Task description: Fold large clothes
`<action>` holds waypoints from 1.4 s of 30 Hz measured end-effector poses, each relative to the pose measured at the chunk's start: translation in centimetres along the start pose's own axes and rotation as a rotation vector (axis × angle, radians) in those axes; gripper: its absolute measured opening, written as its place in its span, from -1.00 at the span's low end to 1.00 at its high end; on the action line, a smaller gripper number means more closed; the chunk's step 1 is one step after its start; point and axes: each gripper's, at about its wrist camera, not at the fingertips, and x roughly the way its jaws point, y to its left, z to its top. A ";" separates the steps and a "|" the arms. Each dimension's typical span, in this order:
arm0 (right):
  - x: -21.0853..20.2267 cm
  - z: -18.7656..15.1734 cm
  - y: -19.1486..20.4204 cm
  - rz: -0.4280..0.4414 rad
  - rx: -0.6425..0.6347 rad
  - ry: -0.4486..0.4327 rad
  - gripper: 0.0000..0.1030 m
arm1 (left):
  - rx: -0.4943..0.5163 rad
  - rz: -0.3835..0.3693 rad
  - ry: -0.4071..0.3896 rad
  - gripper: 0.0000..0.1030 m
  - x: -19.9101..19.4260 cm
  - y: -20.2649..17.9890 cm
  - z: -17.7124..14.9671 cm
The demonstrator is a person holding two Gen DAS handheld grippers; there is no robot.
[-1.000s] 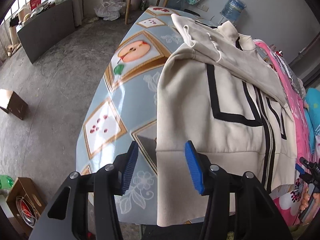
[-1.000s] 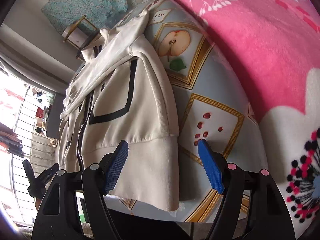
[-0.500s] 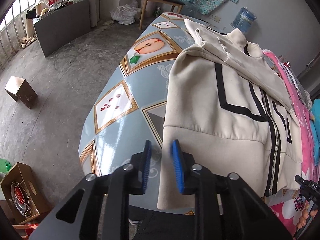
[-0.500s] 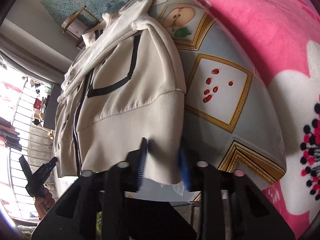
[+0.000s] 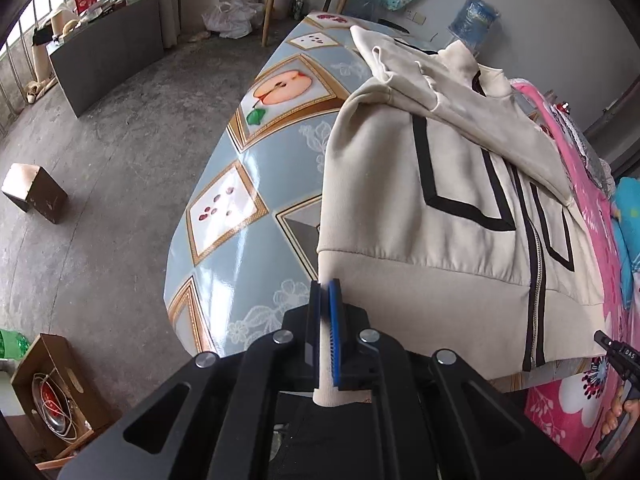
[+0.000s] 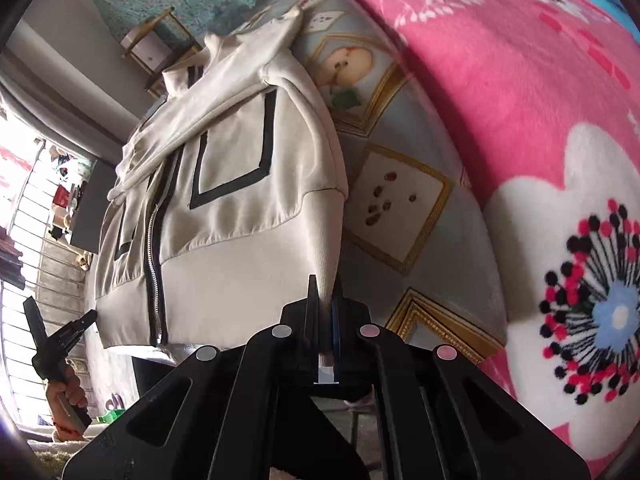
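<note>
Lying flat ahead of your fingers, the cream jacket (image 5: 420,216) covers the table (image 5: 240,184), its zip closed, black angular stripes on both front panels and both sleeves folded across the chest. Its ribbed hem hangs over the table's near edge toward you. Your left gripper (image 5: 325,292) is pinched tight on 1 hem corner, the cloth squeezed between the blue pads and poking out behind them. Your right gripper (image 6: 325,294) is clamped the same way on the opposite hem corner. Beyond the right fingers, to their far side, a pink flowered blanket (image 6: 520,100) lies beside the table's fruit-patterned cover.

1 second ago both pairs of fingers stood wide apart, straddling the hem corners without touching them; now they have shut onto the fabric. The jacket's near edge looks slightly lifted, while the rest has kept its place.
</note>
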 end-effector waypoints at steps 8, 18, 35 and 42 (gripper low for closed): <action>2.4 -0.4 -0.8 -0.054 0.008 0.077 -0.86 | 0.077 0.070 0.061 -0.85 2.1 -0.3 -0.2; -3.4 3.8 2.0 -0.093 -0.102 -0.086 0.44 | 0.102 0.112 -0.074 0.44 -1.8 0.8 3.2; 12.6 33.3 18.7 0.251 -0.269 -0.015 0.65 | 0.243 -0.087 -0.194 0.64 7.6 -17.3 33.8; 23.4 40.8 21.3 0.128 -0.241 0.085 0.39 | 0.282 -0.022 -0.090 0.63 18.1 -24.8 40.3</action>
